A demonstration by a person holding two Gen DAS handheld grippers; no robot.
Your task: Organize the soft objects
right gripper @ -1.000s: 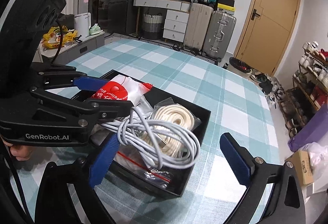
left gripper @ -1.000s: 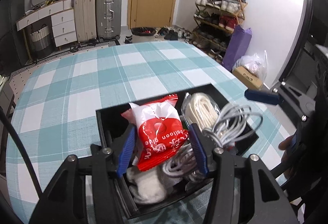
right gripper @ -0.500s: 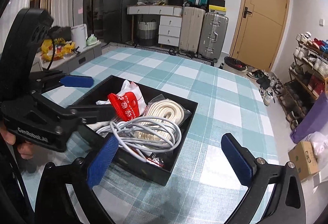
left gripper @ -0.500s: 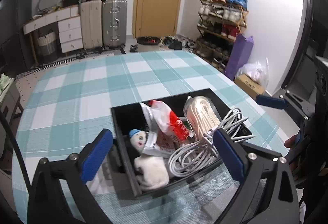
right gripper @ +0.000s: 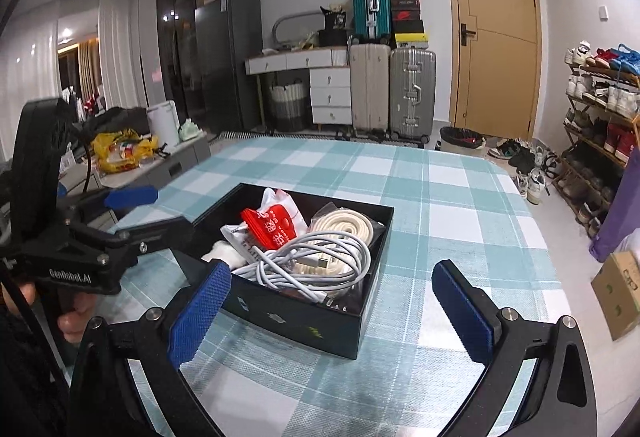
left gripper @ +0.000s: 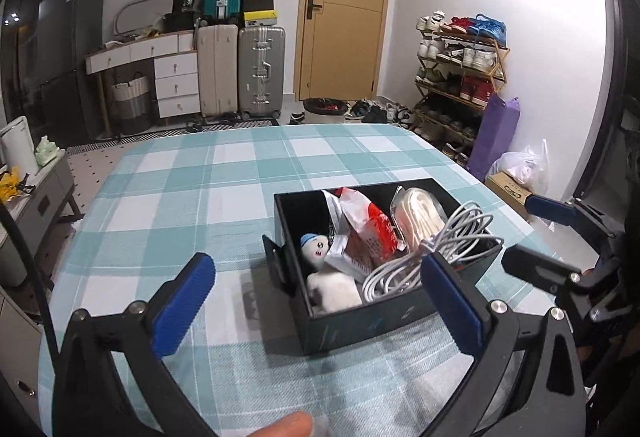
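The black box (right gripper: 304, 311) sits on the checked tabletop (right gripper: 452, 221), its long axis running away at a slant, holding a white cable coil (right gripper: 320, 265), a cream rope roll (right gripper: 346, 231), a red packet (right gripper: 276, 225) (its print unreadable) and a plush doll (left gripper: 332, 281). The left gripper (left gripper: 320, 301), marked "GenRobot.AI", has just spread its jaws wide, empty. The right gripper (right gripper: 332, 305) is likewise spread, empty.

A lived-in home: at the back of the frame a wooden door (left gripper: 345, 9), suitcases (left gripper: 242, 71) beside a white drawer unit (left gripper: 176, 81), a loaded shoe rack (left gripper: 460, 77) at right, and a table under a teal-checked tablecloth (left gripper: 192, 189) in the foreground.
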